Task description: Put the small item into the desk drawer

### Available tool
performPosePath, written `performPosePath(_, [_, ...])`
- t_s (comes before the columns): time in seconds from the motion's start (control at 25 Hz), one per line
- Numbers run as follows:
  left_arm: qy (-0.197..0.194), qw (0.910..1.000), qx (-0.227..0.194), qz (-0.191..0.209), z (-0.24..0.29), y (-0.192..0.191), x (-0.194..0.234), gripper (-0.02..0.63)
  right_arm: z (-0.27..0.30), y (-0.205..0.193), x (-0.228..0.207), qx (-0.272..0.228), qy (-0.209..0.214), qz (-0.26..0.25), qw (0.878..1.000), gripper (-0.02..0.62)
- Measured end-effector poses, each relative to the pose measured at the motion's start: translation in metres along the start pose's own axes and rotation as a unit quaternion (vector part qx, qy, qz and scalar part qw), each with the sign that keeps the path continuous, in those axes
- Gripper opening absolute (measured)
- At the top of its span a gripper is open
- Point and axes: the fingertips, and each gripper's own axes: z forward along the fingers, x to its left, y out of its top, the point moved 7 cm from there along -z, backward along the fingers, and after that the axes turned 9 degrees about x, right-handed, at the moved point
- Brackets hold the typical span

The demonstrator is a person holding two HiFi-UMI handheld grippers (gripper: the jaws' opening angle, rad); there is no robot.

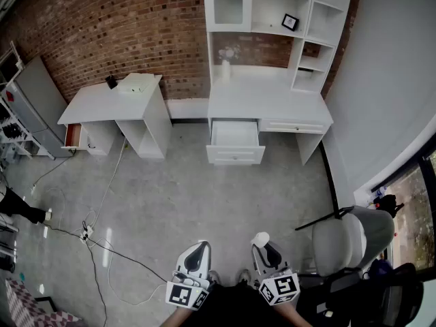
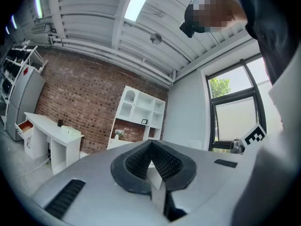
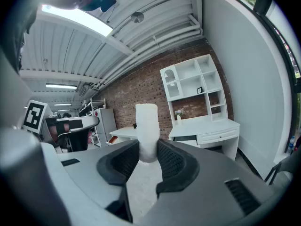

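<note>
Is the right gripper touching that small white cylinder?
Touching. In the right gripper view, the right gripper's black pads press both sides of the small white cylinder.

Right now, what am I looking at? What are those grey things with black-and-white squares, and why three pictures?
A person holds two grey grabbing tools with two jaws each, one per hand. The head view comes from a camera on the person's head, looking down at the room. The two gripper views come from cameras riding on the tools. The left gripper is shut on nothing. The right gripper squeezes a small white cylinder-shaped item. Across the grey floor stands a white desk with its white drawer pulled open.
</note>
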Motion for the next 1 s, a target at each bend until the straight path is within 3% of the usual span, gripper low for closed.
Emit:
performPosePath(0.68, [-0.010, 0.9999, -0.002, 0.003, -0.016, 0.002, 0.017, 0.023, 0.004, 0.001, 0.024, -0.010, -0.006, 0.009, 1.000, 0.136])
performPosePath(1.0, [-0.020, 0.9998, 0.004, -0.006, -0.031, -0.004, 0.047, 0.023, 0.016, -0.003, 0.048, -0.008, -0.024, 0.016, 1.000, 0.136])
